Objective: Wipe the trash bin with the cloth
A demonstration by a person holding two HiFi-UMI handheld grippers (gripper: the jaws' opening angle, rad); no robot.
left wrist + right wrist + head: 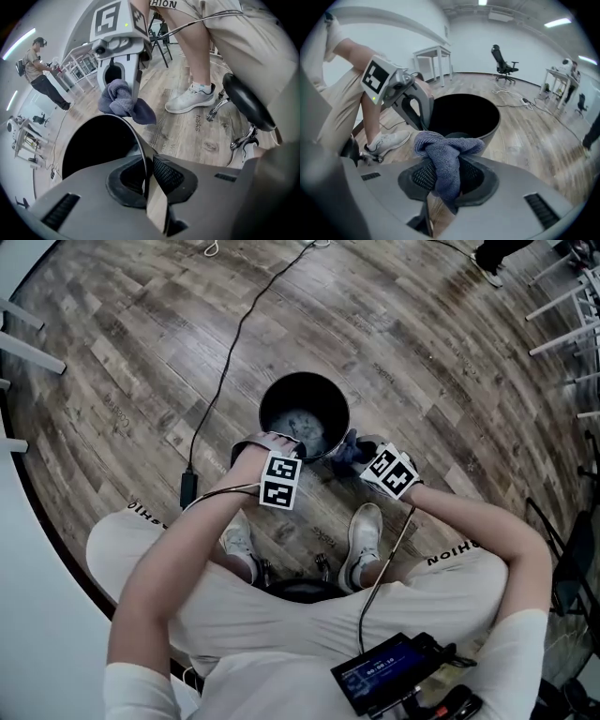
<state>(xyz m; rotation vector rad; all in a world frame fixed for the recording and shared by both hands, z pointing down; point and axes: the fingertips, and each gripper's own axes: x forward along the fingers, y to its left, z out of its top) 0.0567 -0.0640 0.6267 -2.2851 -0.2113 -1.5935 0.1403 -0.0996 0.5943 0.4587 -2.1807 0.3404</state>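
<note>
Left gripper view: your left hand-held gripper (147, 176) clamps the trash bin (129, 130) rim?
— Yes, bracing it. Your right hand-held gripper (447, 180) grips the cloth (445, 157) beside the bin; likely next, press it onto the wall.

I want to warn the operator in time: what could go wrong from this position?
1. The left gripper pinches only the thin rim of the trash bin; a hard wipe may tilt the bin or pull it free.
2. The right gripper holds the cloth bunched into a wad, so it might slip out or wipe poorly.
</note>
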